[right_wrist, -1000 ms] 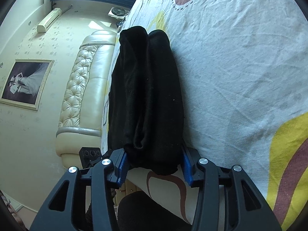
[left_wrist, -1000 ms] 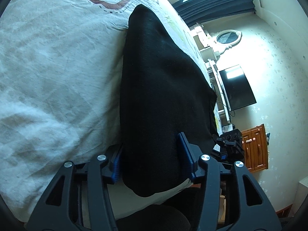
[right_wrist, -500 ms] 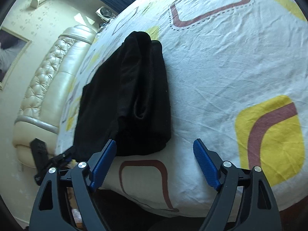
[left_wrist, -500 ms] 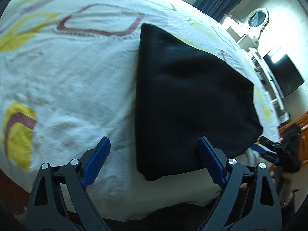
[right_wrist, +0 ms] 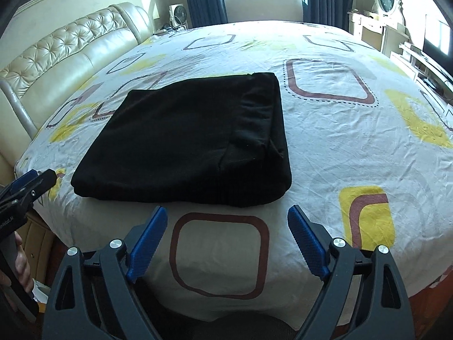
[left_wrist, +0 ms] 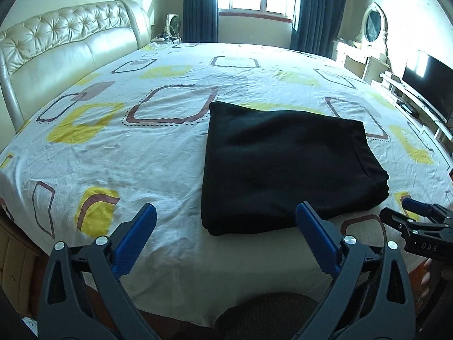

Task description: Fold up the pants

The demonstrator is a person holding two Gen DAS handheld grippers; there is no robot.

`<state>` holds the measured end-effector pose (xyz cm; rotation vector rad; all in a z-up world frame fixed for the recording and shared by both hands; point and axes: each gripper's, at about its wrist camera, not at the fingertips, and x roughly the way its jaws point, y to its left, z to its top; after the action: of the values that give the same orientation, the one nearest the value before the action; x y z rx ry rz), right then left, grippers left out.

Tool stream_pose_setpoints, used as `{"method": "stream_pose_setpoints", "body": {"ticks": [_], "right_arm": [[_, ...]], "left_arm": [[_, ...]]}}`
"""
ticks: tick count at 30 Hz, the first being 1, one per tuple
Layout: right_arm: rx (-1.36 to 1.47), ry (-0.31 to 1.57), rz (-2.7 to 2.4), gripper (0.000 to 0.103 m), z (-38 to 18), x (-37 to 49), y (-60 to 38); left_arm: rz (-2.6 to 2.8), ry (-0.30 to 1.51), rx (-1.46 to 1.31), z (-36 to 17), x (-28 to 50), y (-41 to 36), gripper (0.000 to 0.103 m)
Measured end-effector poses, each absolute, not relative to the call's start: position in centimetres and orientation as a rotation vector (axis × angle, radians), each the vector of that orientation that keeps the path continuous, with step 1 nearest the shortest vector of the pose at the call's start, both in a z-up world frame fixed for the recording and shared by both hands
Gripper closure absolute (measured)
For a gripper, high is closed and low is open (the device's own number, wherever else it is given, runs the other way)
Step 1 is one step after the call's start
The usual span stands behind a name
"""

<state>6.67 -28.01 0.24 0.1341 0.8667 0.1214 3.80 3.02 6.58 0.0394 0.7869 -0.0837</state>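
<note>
The black pants (left_wrist: 283, 170) lie folded into a thick rectangle on the patterned bed sheet (left_wrist: 136, 158), near its front edge. My left gripper (left_wrist: 226, 209) hovers above and in front of their near left corner. Its jaws are opening wide, with nothing between the blue pads. From the right wrist view the pants (right_wrist: 184, 136) show a stacked fold on their right side. In front of their near edge my right gripper (right_wrist: 228, 211) is pulled back, its jaws also opening and empty. Each gripper shows at the edge of the other's view, the right (left_wrist: 416, 212) and the left (right_wrist: 31, 181).
A cream tufted headboard (left_wrist: 70, 42) runs along the bed's left side. A window with dark curtains (left_wrist: 201, 2) is at the back. On the right are a dresser with an oval mirror (left_wrist: 375, 22) and a TV (left_wrist: 430, 85). A hand (right_wrist: 21, 263) holds the left gripper's handle.
Both grippers let go of the pants' near edge, opened wide, and pulled back and up. Both rolled until the bed looks level. The folded pants stay flat on the sheet.
</note>
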Motion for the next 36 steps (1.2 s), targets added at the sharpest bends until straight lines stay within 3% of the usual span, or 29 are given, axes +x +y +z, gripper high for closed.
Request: {"method": "stream_pose_setpoints", "body": {"ticks": [14,36], "right_arm": [[0.197,0.905,0.124,0.017,-1.3,7.1,-26.9],[0.228,0.969,0.139,0.017,-2.6,7.4,-27.0]], "left_arm": [[-0.111,0.886,0.024,4.2,5.1,2.1,0.004],[-0.128,0.861,0.058,4.9,5.0,1.3,0.004]]}}
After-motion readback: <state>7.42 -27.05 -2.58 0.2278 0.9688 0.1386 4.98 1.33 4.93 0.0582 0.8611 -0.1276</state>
